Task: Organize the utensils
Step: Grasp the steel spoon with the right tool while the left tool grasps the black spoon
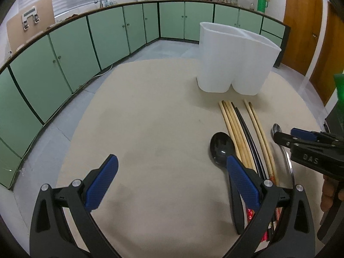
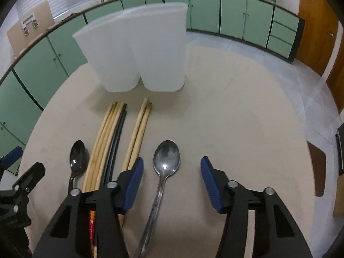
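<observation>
Right wrist view, right tongs (image 2: 171, 168) parted around steel spoon (image 2: 166, 159) on beige bench (image 2: 236, 107), handle cut off, left wrist view, left tongs (image 1: 172, 172) wide, empty, black spoon (image 1: 220, 148) behind right pad.

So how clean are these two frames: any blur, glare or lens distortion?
Left wrist: fisheye bows the green cabinets; right gripper and metal spoon smeared. Right wrist: white holder softly blurred; glare spots on both spoon bowls.

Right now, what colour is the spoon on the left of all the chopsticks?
Shiny black spoon, clearest in the right wrist view.
</observation>
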`<control>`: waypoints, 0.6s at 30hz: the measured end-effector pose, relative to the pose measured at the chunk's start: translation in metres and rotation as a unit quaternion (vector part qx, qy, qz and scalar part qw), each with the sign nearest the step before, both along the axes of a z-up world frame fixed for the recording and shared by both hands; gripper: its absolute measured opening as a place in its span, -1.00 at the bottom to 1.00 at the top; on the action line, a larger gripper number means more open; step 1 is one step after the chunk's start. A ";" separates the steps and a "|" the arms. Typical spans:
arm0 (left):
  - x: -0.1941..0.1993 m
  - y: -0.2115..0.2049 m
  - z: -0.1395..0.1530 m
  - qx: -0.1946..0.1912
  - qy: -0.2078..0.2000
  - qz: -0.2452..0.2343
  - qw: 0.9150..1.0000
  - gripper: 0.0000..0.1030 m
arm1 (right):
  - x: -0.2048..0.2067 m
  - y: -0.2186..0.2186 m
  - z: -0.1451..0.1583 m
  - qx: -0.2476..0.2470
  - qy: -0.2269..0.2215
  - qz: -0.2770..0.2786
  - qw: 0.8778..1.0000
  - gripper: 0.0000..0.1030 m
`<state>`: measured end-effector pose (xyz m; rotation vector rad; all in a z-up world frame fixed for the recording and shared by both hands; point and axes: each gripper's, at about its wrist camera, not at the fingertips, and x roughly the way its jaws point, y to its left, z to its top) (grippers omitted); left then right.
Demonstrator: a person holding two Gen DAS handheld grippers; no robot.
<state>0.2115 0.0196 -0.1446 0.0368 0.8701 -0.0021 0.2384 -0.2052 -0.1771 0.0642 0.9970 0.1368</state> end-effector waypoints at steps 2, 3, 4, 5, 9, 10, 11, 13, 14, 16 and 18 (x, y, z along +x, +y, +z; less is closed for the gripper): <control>0.001 0.000 -0.002 -0.003 0.003 -0.002 1.000 0.90 | 0.002 0.001 -0.004 0.002 0.005 -0.002 1.000 -0.09; 0.002 0.000 -0.002 -0.006 0.003 -0.002 1.000 0.90 | 0.002 0.002 -0.004 0.000 0.001 -0.002 1.000 -0.16; 0.002 0.000 -0.003 -0.008 0.003 -0.004 1.000 0.90 | 0.002 0.003 -0.004 -0.001 0.001 0.001 1.000 -0.28; 0.002 -0.002 -0.003 -0.010 0.003 -0.006 1.000 0.90 | 0.002 0.004 -0.004 -0.001 0.000 0.004 1.000 -0.33; 0.005 -0.012 -0.007 -0.009 0.009 -0.021 1.000 0.90 | -0.001 0.007 -0.004 -0.015 -0.004 0.012 1.000 -0.45; 0.006 -0.015 -0.009 -0.008 0.012 -0.025 1.000 0.90 | -0.002 0.007 -0.003 -0.014 -0.003 0.014 1.000 -0.45; 0.007 -0.018 -0.012 -0.004 0.015 -0.028 0.999 0.90 | -0.003 0.006 -0.002 -0.011 -0.002 0.015 1.000 -0.45; 0.009 -0.024 -0.017 0.002 0.023 -0.033 0.999 0.90 | -0.002 0.007 -0.001 -0.006 0.000 0.017 1.000 -0.45; 0.009 -0.026 -0.020 0.004 0.027 -0.035 0.999 0.90 | -0.003 0.005 0.000 -0.005 0.001 0.018 1.000 -0.45; 0.014 -0.031 -0.027 0.017 0.040 -0.036 0.998 0.90 | -0.006 0.002 0.001 -0.004 0.001 0.018 1.000 -0.45; 0.019 -0.033 -0.034 0.026 0.053 -0.035 0.998 0.90 | -0.005 0.001 0.001 -0.003 0.001 0.019 1.000 -0.45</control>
